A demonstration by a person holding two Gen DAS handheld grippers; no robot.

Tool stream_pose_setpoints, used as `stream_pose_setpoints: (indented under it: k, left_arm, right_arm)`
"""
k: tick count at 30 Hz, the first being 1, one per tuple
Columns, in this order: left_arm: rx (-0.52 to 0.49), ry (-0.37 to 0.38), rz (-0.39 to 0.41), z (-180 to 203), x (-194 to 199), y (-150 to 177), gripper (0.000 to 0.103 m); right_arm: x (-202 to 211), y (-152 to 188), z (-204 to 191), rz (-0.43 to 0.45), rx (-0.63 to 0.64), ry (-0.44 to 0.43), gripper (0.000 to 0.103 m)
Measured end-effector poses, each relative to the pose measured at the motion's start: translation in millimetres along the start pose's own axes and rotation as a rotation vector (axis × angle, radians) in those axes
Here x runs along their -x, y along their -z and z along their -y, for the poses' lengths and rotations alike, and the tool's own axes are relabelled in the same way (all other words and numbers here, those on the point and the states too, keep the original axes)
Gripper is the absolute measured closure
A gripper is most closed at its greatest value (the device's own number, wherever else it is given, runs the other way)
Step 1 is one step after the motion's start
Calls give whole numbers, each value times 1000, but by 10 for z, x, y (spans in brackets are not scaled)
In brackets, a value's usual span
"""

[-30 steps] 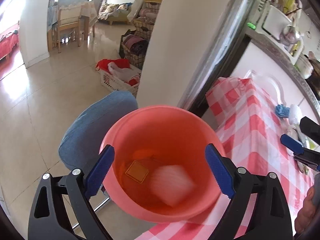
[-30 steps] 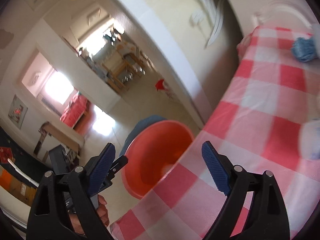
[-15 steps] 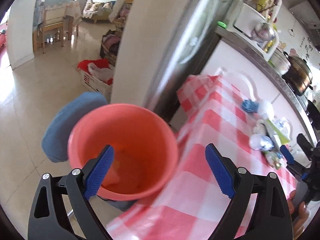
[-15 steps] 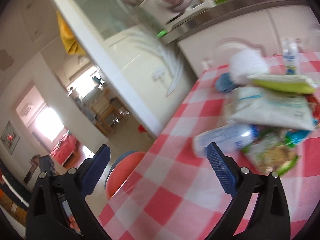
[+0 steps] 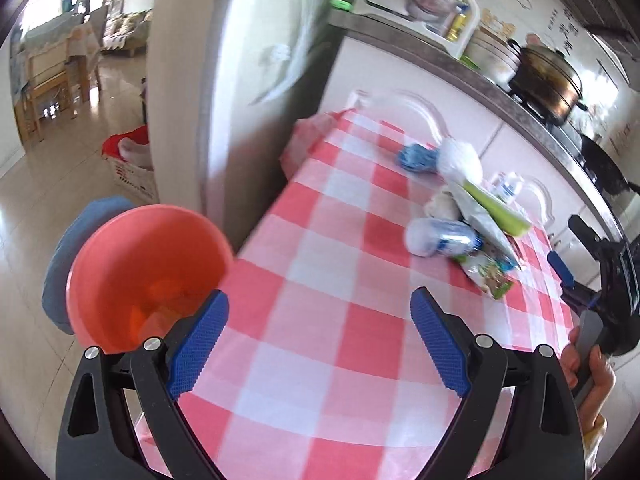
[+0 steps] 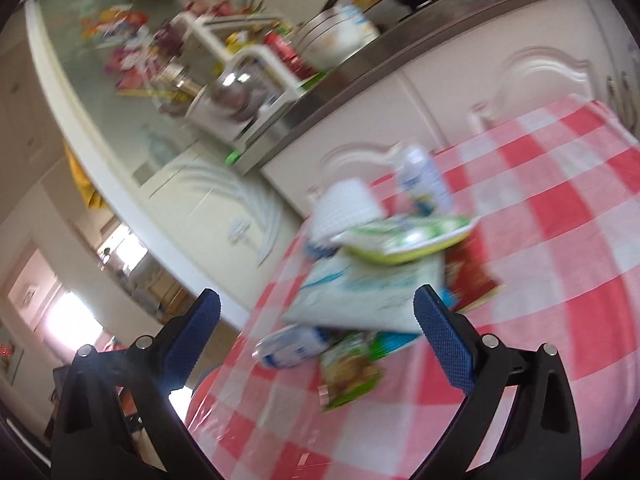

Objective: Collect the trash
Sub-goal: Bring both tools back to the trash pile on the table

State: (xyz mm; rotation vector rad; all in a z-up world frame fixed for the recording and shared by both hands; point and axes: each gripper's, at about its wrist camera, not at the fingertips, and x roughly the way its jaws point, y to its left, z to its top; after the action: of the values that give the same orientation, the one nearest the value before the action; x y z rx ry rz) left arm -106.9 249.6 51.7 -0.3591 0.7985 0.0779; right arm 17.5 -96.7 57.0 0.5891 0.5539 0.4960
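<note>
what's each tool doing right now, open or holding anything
Left tool: open, holding nothing, over the checked tablecloth.
Right tool: open, holding nothing, pointed at the trash pile.

Daylight flooded both views, blowing out the doorway (image 6: 72, 312) and glaring off the floor (image 5: 48, 168). The right wrist view was heavily motion-blurred, smearing the wrappers (image 6: 372, 288). Fisheye distortion bent the counter (image 5: 460, 64) and darkened the corners.

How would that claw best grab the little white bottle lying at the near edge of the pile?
Probably across the middle of the white bottle, from above. It lies on its side on the checked tablecloth, its near flank clear, wrappers crowding the far side.
</note>
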Motion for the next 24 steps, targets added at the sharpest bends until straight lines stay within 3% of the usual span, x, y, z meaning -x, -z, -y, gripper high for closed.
stream_pose_setpoints:
  k: [12,20,24]
  left_arm:
    - [-138,51,-27,801,-46,-9,12]
    - [-269,90,-1,1387,-71,-270,12]
    - [-241,160,1,1636,-188,-484,12]
  right_arm:
    - [274,-253,690,63,-148,55,5]
    - [346,-292,934,69,-206,52,5]
    - [369,-315,1004,77,-225,43,5]
